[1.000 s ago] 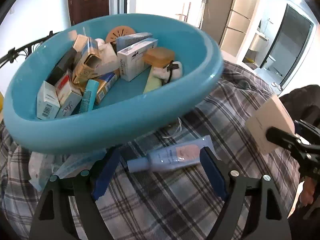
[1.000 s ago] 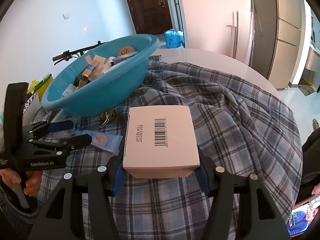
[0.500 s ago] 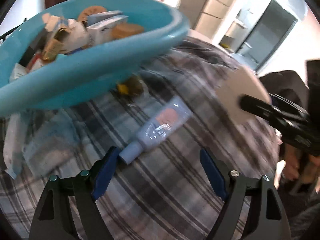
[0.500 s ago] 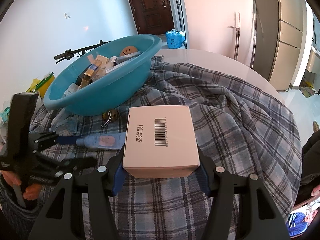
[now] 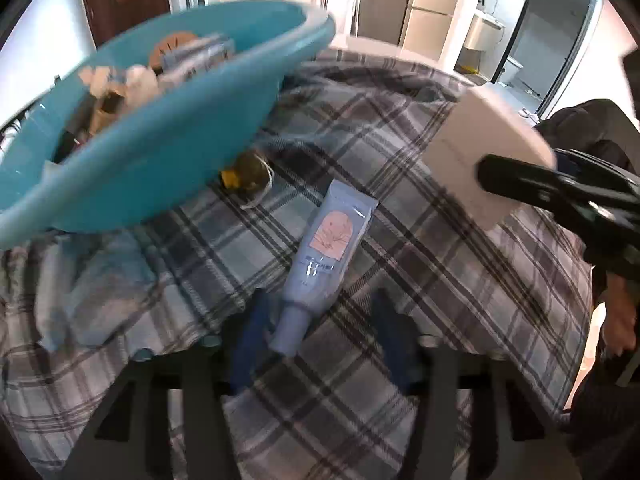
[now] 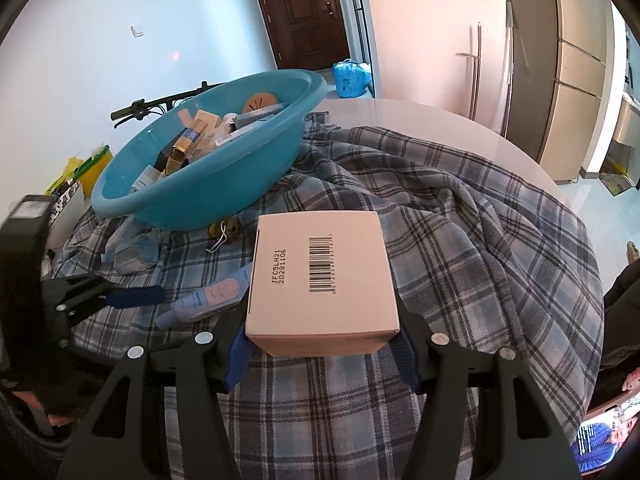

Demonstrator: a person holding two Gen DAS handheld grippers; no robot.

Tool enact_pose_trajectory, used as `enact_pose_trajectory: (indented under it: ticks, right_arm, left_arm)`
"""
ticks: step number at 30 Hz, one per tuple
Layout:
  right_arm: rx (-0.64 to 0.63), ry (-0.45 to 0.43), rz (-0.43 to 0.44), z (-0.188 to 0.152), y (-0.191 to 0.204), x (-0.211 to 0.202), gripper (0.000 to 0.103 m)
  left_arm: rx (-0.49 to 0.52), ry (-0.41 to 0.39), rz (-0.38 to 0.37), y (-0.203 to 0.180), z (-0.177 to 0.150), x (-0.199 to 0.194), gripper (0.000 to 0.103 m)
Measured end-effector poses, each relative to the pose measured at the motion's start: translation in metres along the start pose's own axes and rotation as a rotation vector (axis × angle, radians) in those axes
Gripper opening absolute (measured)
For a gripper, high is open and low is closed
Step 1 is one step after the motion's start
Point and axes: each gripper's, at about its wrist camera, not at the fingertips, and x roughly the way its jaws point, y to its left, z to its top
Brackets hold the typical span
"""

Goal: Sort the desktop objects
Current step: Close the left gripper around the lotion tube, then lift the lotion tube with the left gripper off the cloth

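Left gripper (image 5: pixel 316 336) closing around the cap end of the tube (image 5: pixel 326 256), which lies on the plaid cloth (image 5: pixel 420 272) beside the basin (image 5: pixel 168 160); pads not yet pressing. Best centred before lifting. Right gripper (image 6: pixel 322 354) clamps the white box (image 6: pixel 320 280).

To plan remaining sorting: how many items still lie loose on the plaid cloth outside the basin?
3: a blue tube, a small yellowish trinket beside the basin, and a clear wrapper. Others may be hidden.

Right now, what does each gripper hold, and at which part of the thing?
The right gripper holds the white box by its two side faces. The left gripper is closing around the cap end of the blue tube, not yet gripping it.
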Motion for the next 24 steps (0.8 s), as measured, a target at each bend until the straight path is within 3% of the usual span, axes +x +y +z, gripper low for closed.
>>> enact_pose_trajectory:
  ticks: [3, 6, 11, 17, 24]
  right_arm:
    - [0.004, -0.002, -0.002, -0.001, -0.001, -0.001, 0.058]
    - [0.012, 0.000, -0.009, -0.001, -0.004, -0.001, 0.058]
    - [0.021, -0.001, -0.014, -0.002, -0.008, -0.003, 0.058]
    - [-0.003, 0.005, 0.008, -0.004, 0.004, -0.001, 0.058]
    - [-0.059, 0.010, 0.037, -0.006, 0.028, -0.001, 0.058]
  left_arm:
    - [-0.007, -0.022, 0.029, 0.000, 0.004, 0.003, 0.037]
    - [-0.069, -0.036, 0.018, 0.009, 0.002, -0.001, 0.035]
    - [-0.232, -0.057, 0.148, 0.032, -0.020, -0.016, 0.035]
    - [-0.367, -0.061, 0.134, 0.050, -0.050, -0.039, 0.030]
    - [-0.354, -0.052, 0.118, 0.052, -0.052, -0.034, 0.030]
